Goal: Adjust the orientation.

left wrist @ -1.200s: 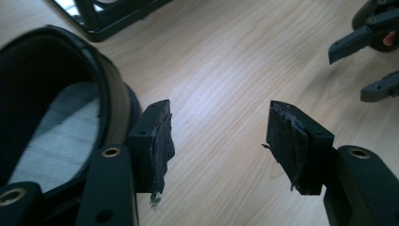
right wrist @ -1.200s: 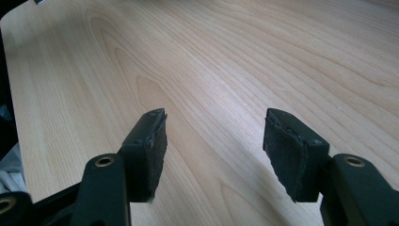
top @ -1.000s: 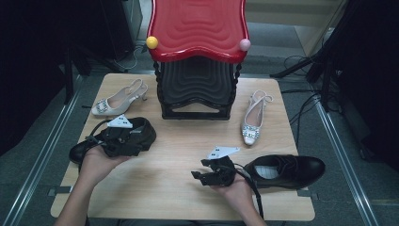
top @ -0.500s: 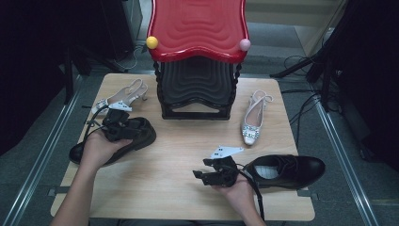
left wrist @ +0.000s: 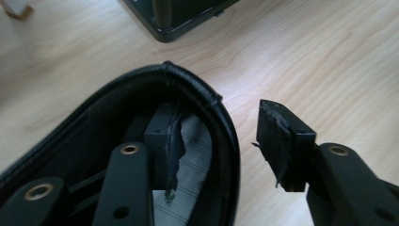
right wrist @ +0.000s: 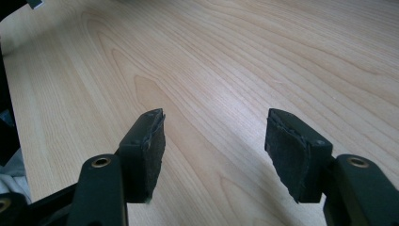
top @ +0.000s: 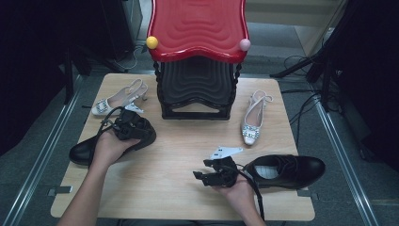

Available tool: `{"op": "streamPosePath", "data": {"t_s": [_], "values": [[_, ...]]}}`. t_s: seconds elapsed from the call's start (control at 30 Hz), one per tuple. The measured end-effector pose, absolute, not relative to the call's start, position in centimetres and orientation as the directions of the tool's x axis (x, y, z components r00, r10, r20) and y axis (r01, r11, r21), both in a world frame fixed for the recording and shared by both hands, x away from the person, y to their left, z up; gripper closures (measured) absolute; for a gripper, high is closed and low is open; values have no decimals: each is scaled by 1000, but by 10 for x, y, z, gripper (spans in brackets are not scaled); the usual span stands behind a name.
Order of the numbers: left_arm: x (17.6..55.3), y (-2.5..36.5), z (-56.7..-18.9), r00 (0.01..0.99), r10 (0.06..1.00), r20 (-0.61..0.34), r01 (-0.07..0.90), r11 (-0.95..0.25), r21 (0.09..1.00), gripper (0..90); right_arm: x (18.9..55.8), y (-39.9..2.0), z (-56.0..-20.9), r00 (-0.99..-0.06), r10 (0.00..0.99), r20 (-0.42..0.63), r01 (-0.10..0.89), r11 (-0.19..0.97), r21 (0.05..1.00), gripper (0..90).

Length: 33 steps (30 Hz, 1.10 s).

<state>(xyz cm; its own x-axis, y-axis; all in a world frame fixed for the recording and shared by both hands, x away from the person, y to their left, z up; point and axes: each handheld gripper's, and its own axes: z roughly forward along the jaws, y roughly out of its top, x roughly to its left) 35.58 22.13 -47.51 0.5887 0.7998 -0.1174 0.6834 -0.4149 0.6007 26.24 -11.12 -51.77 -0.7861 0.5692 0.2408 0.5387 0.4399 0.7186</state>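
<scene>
Now we straddle the black shoe's (left wrist: 94,127) heel rim with our left gripper (left wrist: 219,146), fingers closing but not yet pinching, ready to lift; our right gripper (right wrist: 214,141) idles unclenched over the worktop (right wrist: 263,56).

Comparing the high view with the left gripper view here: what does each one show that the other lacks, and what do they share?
High view alone: the red-topped stool, two silver slingback heels, the right black shoe and the right gripper, open over bare wood.

Left gripper view alone: how the jaws straddle the shoe's heel collar, one pad inside, the other pad outside, a gap remaining though the jaws have just been closing.

Both: the left black shoe, the left gripper, the stool's black base and the wooden table.
</scene>
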Motion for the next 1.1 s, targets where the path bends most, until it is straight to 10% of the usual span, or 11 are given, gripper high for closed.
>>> {"op": "streamPosePath", "data": {"t_s": [0.43,1.1], "values": [[370,232,-488,520,818,-247,758,-309,574,682,257,-117,-519,-770,590,243,554,431,712,397],[350,229,-460,543,815,-202,752,-365,549,795,258,-118,-517,-777,579,247,550,434,713,398]]}}
